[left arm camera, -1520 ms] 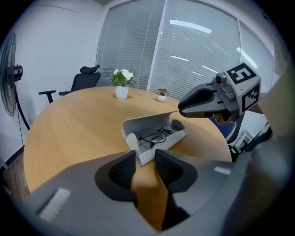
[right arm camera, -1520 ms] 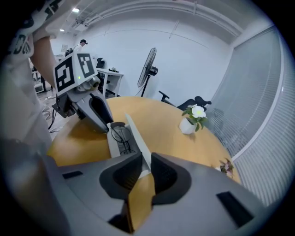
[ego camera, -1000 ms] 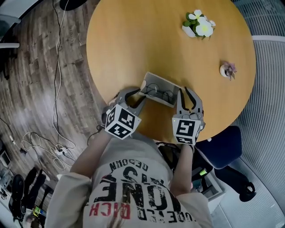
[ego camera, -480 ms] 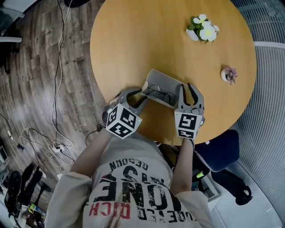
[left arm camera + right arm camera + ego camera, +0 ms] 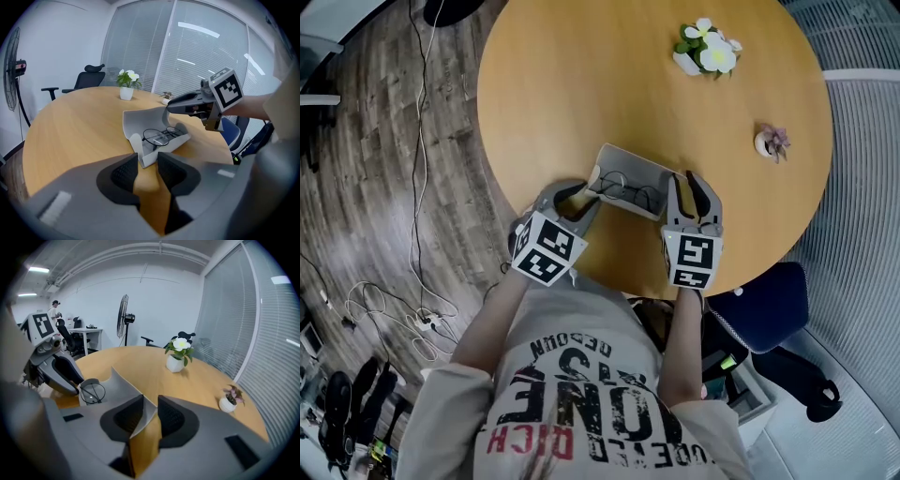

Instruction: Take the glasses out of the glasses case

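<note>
The light-grey glasses case (image 5: pixel 634 161) lies open mid-frame, left gripper (image 5: pixel 579 195) and right gripper (image 5: pixel 686 187) each pinching an end; thin black wire-framed glasses (image 5: pixel 624 193) not yet out.

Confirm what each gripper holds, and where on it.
Both hold the open glasses case: the left gripper clamps its left end wall, the right gripper clamps its right end's edge. The glasses lie inside, ungripped.

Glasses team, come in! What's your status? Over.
Left gripper clamped on glasses case end. Right gripper pinching its lid. Glasses inside, nothing blocking them.
</note>
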